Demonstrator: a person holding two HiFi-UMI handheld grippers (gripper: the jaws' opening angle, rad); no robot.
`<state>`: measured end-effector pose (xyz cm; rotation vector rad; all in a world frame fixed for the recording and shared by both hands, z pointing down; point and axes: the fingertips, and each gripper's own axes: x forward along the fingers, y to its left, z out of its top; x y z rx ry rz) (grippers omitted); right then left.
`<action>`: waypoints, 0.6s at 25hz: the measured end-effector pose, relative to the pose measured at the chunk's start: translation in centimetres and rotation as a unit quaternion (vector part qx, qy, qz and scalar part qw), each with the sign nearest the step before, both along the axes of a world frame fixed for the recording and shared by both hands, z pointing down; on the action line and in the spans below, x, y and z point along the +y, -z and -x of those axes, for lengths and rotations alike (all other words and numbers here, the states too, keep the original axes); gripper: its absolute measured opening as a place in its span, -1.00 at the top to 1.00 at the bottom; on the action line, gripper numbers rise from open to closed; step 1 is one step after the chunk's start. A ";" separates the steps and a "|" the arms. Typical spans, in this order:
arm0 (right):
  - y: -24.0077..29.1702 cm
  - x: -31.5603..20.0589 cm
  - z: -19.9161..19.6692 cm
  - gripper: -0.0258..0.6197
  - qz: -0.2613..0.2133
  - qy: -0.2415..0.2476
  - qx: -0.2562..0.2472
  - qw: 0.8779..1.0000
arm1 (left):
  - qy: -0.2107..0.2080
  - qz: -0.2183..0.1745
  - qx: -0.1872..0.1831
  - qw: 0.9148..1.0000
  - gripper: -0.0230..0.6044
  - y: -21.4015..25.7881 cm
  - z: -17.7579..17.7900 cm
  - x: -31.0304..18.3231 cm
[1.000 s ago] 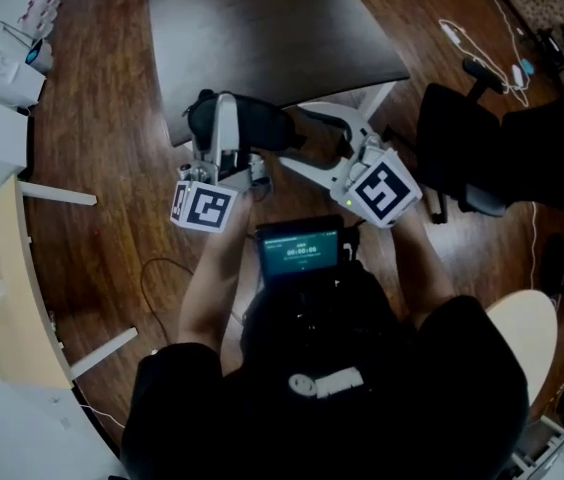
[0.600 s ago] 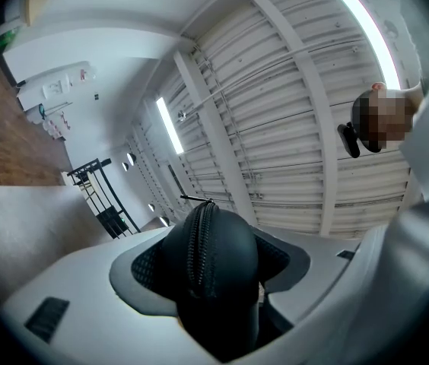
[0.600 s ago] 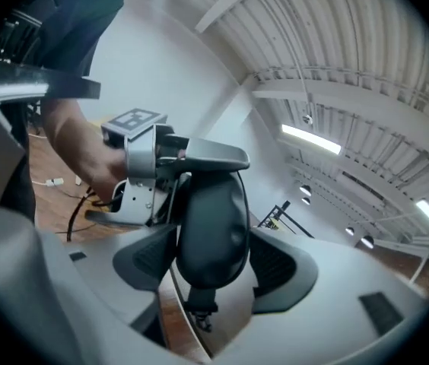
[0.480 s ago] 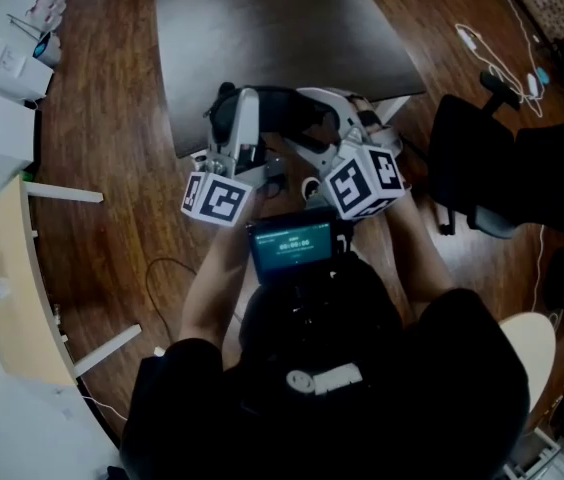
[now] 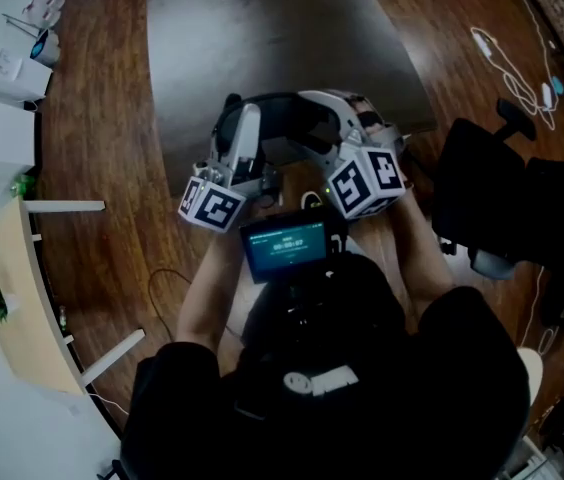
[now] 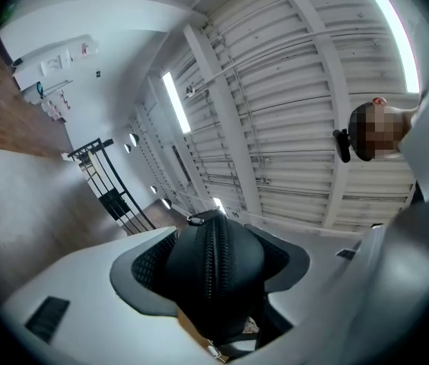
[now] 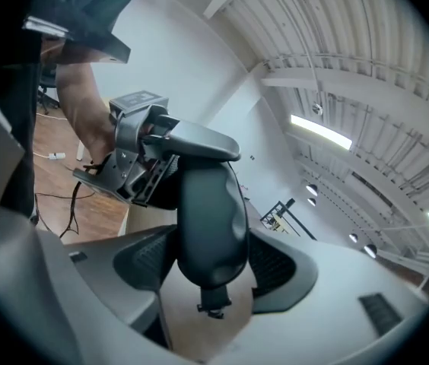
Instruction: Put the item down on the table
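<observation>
We hold the black zipped pouch (image 5: 282, 118) over the table's (image 5: 262, 28) near edge, with the left gripper (image 5: 234, 130) and right gripper (image 5: 324, 118) each clamped on one end, and it looks soft, light and likely to sag, so those ends seem the best grip.

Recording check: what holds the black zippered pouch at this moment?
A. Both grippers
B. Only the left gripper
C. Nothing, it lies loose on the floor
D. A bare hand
A: the pouch sits clamped between the jaws of the left gripper in its own view, and between those of the right gripper in its view.
</observation>
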<state>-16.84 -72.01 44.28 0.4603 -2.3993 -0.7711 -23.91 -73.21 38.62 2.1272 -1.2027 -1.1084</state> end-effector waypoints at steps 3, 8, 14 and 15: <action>-0.8 -2.4 0.0 -0.06 0.011 0.012 0.001 1.000 | -0.009 0.001 -0.009 1.000 0.07 -0.9 0.0 -2.5; -3.6 -5.9 -1.3 -0.05 0.059 0.009 0.010 0.998 | -0.005 0.023 -0.020 1.000 0.07 -3.5 0.3 -5.7; -8.1 -8.3 -2.2 -0.05 0.107 0.008 0.034 0.994 | 0.041 0.071 -0.028 0.996 0.07 -8.2 2.9 -7.4; -9.3 -8.5 -2.1 -0.05 0.117 0.011 0.043 0.992 | 0.053 0.078 -0.030 0.995 0.07 -8.8 3.7 -7.4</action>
